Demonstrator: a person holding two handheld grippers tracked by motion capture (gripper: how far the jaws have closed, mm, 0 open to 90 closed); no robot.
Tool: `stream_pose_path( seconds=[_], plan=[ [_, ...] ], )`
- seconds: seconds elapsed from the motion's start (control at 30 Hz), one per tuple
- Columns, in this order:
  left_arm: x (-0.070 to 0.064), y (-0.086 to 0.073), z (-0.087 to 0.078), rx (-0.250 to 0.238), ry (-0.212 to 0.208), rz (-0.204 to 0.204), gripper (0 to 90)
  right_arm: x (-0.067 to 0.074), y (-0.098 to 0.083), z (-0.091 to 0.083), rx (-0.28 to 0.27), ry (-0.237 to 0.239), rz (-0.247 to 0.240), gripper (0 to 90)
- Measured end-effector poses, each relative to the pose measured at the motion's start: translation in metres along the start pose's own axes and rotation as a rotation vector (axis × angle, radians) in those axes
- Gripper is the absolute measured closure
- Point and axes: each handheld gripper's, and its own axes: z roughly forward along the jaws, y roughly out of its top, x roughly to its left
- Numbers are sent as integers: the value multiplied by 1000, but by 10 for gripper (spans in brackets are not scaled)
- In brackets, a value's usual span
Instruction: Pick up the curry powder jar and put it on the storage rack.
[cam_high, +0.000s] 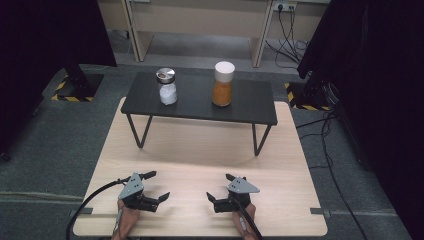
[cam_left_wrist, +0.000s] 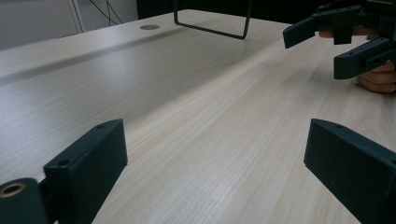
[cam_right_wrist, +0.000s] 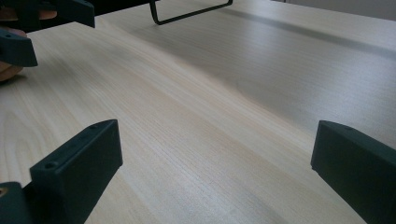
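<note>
Now your left tool (cam_high: 156, 185) and right tool (cam_high: 218, 186) rest wide open on the desk (cam_high: 200, 165), each holding nothing. Far ahead of them, on the black shelf (cam_high: 197, 107), stand the salt jar (cam_high: 167, 86) and the orange spice jar (cam_high: 223, 83).

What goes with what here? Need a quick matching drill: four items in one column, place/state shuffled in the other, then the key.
Items:
1. left gripper
2. right gripper
3. jar with silver lid
4. jar with white lid

Places or states:
A. on the black shelf, right part, orange contents
B. near edge of the wooden table, left side, jaws open and nothing between them
C. on the black shelf, left part, white contents
D. near edge of the wooden table, right side, jaws open and nothing between them

Pairs: 1-B, 2-D, 3-C, 4-A
</note>
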Motion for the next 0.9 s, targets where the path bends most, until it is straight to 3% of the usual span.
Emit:
stream_pose_path(
  seconds=[0.9],
  plan=[
    [0, 0, 0, 0, -1, 2, 50, 0, 1, 0, 4, -1, -1, 18]
  ],
)
